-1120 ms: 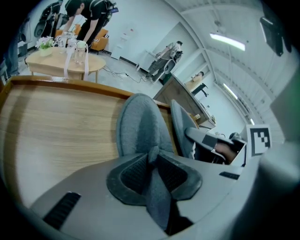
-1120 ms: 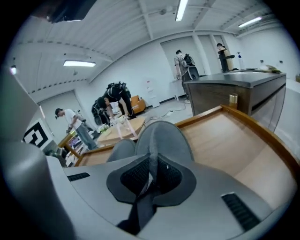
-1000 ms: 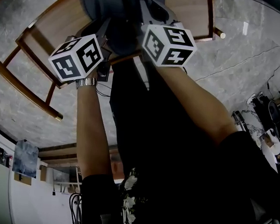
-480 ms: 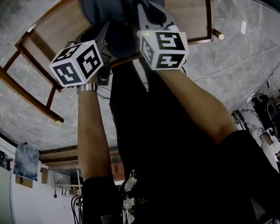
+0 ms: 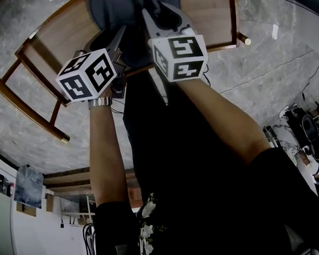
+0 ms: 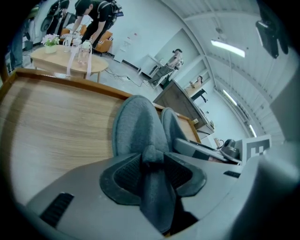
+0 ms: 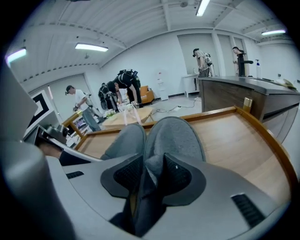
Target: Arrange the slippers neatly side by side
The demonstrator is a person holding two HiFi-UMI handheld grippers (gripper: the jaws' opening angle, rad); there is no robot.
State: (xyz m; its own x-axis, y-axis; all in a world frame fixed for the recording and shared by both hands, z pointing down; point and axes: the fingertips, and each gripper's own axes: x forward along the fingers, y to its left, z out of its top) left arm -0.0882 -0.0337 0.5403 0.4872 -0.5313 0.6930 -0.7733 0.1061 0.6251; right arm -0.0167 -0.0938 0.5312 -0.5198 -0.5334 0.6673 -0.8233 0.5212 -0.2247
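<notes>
Two grey felt slippers lie side by side on a wooden tabletop with a raised rim (image 5: pixel 234 24), toes pointing away from me. The left slipper (image 6: pixel 135 125) has its heel edge between the pads of my left gripper (image 6: pixel 153 158). The right slipper (image 7: pixel 177 135) has its heel edge between the pads of my right gripper (image 7: pixel 151 168). Both pairs of jaws are opening, though the cloth still touches the pads. Each gripper view also shows the other slipper (image 6: pixel 171 129) (image 7: pixel 125 143) alongside. In the head view the slippers (image 5: pixel 116 5) are mostly hidden behind the marker cubes (image 5: pixel 87 74) (image 5: pixel 178 56).
The table stands on a grey marble floor (image 5: pixel 282 67). Its rim (image 7: pixel 262 129) runs close on the right. Far behind are a round table with bottles (image 6: pixel 70 58), people bending over it, and a dark counter (image 7: pixel 243 91). Cables and gear lie at the floor's right edge (image 5: pixel 310 128).
Both grippers have shifted slightly left in the head view, with the slippers still at their tips. The right cube sits a little higher and further left than before.
</notes>
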